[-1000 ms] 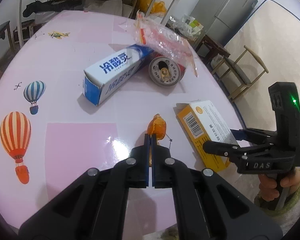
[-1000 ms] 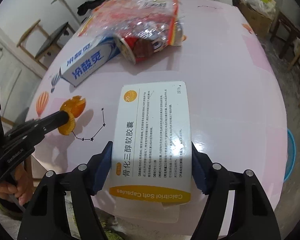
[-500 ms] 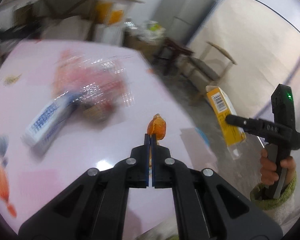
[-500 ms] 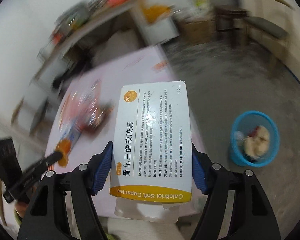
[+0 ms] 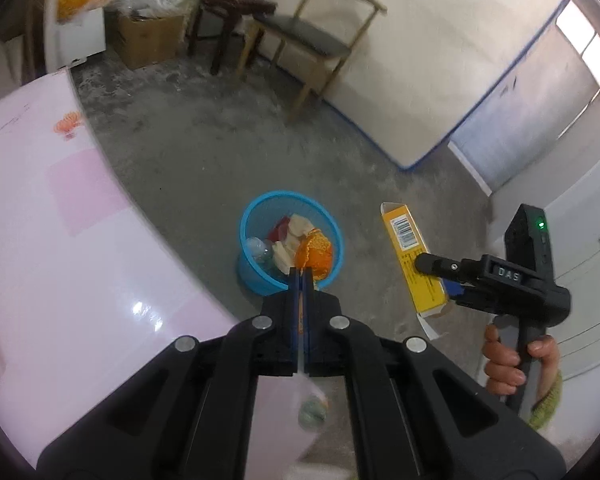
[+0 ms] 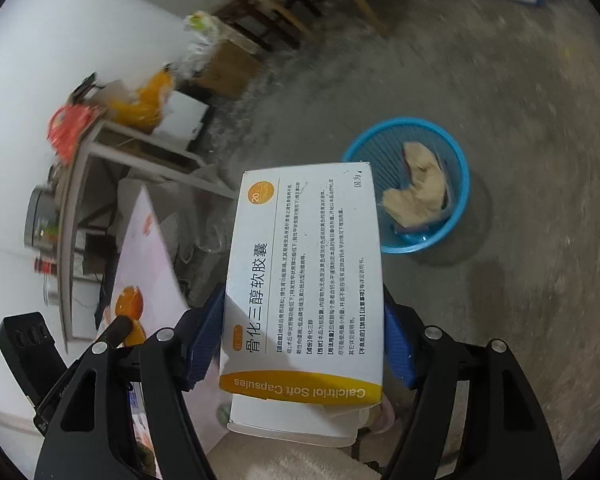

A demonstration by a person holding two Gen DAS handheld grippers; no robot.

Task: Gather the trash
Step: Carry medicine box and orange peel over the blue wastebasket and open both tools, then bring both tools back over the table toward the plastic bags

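left hand-held gripper [image 5: 300, 276] pinches an orange peel [image 5: 314, 250] above the blue basket [image 5: 256, 280]; right hand-held gripper [image 6: 300, 344] clamps the medicine box [image 6: 306, 272].

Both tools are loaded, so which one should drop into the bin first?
Left, probably. Its tool holds the orange peel in line with the blue bin; the right tool's box hangs beside it.

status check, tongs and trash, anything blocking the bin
Left tongs shut on orange peel. Right tongs shut on box. Blue bin on floor, part filled. Nothing in the way.
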